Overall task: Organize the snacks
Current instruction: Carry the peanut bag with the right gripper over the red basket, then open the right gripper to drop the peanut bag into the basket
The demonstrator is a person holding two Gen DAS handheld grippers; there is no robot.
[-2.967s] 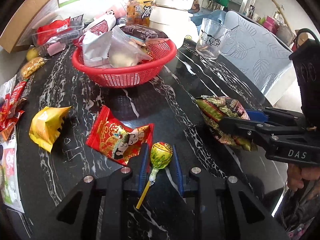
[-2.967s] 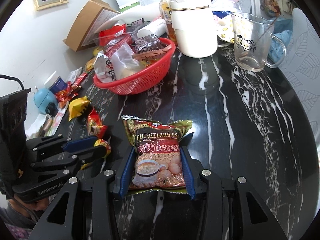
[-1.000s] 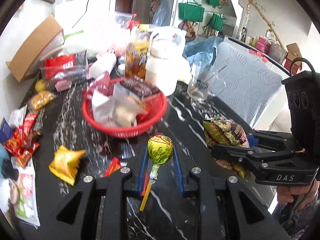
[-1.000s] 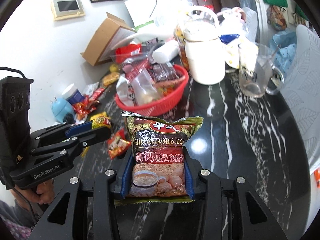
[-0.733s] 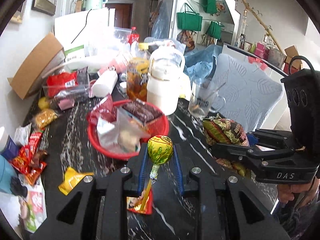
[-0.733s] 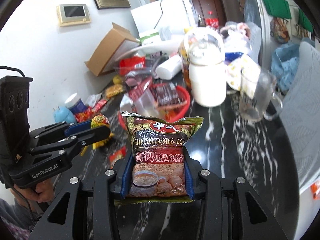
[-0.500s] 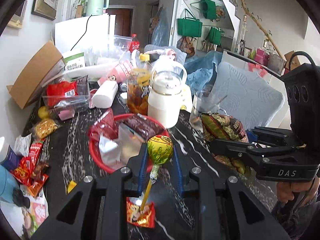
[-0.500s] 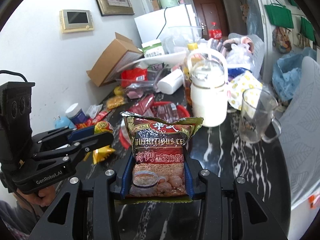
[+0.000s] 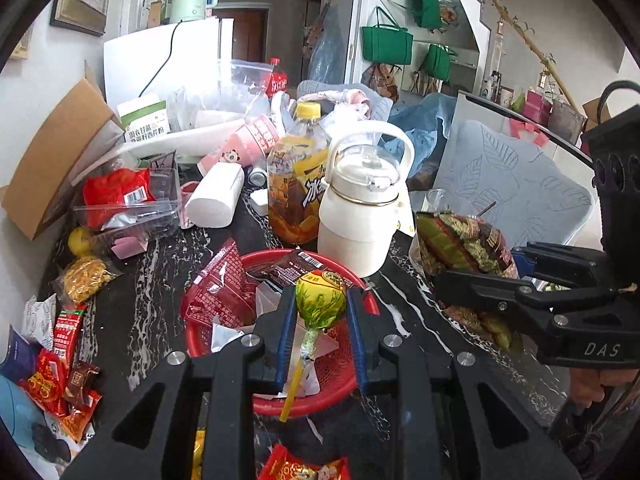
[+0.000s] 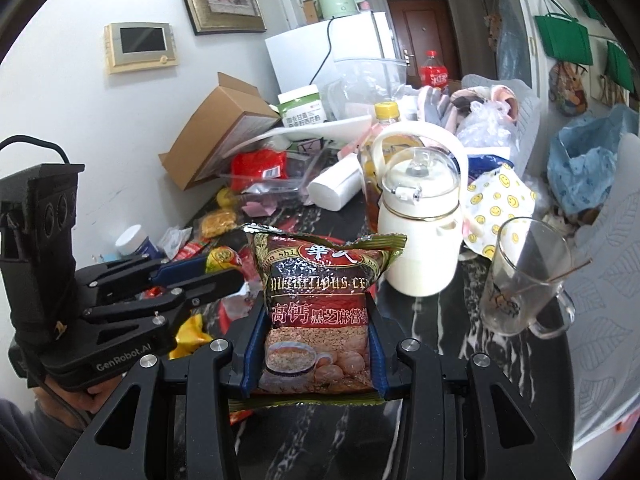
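Observation:
My left gripper (image 9: pixel 320 308) is shut on a yellow-green lollipop (image 9: pixel 319 306) and holds it in the air over the near side of the red basket (image 9: pixel 340 390), which holds several snack packets. My right gripper (image 10: pixel 316 320) is shut on a brown cereal packet (image 10: pixel 320 312), raised above the table; it also shows in the left wrist view (image 9: pixel 460 248), right of the basket. The left gripper with the lollipop shows in the right wrist view (image 10: pixel 216 270) at the left. The basket is mostly hidden behind the packet there.
A white kettle (image 9: pixel 360 216), a drink bottle (image 9: pixel 294 184) and a glass mug (image 10: pixel 524 280) stand behind the basket. Loose snacks (image 9: pixel 60 364) lie at the table's left edge, a red packet (image 9: pixel 304 468) near me. A cardboard box (image 9: pixel 56 160) and clutter fill the back.
Both grippers have risen and moved forward toward the basket with their snacks. The lollipop now hangs over the basket's near side.

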